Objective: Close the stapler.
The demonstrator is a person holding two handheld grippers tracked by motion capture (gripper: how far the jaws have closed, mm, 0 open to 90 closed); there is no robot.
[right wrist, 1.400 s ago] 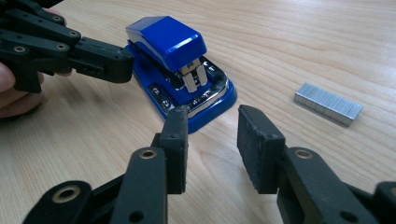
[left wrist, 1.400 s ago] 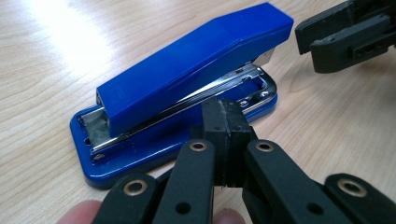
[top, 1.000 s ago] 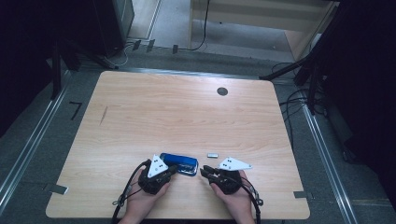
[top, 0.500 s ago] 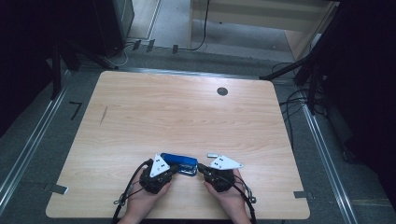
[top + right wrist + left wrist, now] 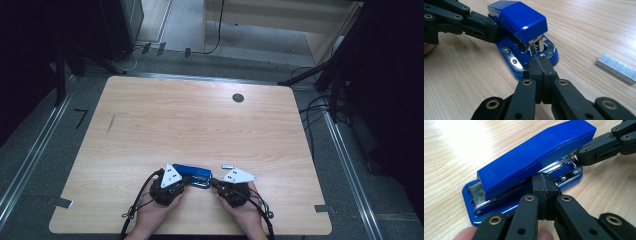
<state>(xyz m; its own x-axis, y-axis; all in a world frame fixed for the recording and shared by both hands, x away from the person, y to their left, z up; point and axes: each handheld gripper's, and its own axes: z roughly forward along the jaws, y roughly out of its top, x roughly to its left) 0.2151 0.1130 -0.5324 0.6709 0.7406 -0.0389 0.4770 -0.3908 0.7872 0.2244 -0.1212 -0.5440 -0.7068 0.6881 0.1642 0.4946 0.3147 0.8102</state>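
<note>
A blue stapler [image 5: 194, 172] lies near the table's front edge, its top arm slightly raised. My left gripper [image 5: 186, 180] comes at it from the left. In the left gripper view the left gripper [image 5: 545, 182] is shut, tips against the long side of the stapler [image 5: 531, 157] where arm meets base. My right gripper [image 5: 213, 183] faces it from the right. In the right gripper view the right gripper [image 5: 540, 63] is shut, tips touching the metal front end of the stapler [image 5: 521, 18]. Nothing sits between either pair of jaws.
A loose strip of staples [image 5: 227, 165] [image 5: 616, 68] lies just right of the stapler. The wooden table [image 5: 200, 125] has a black round grommet [image 5: 238, 98] at the back right and a dark streak [image 5: 110, 123] at the left. Cables and furniture stand beyond the far edge.
My right gripper has edged left, closer to the stapler's front end. The left gripper and the stapler have stayed where they were.
</note>
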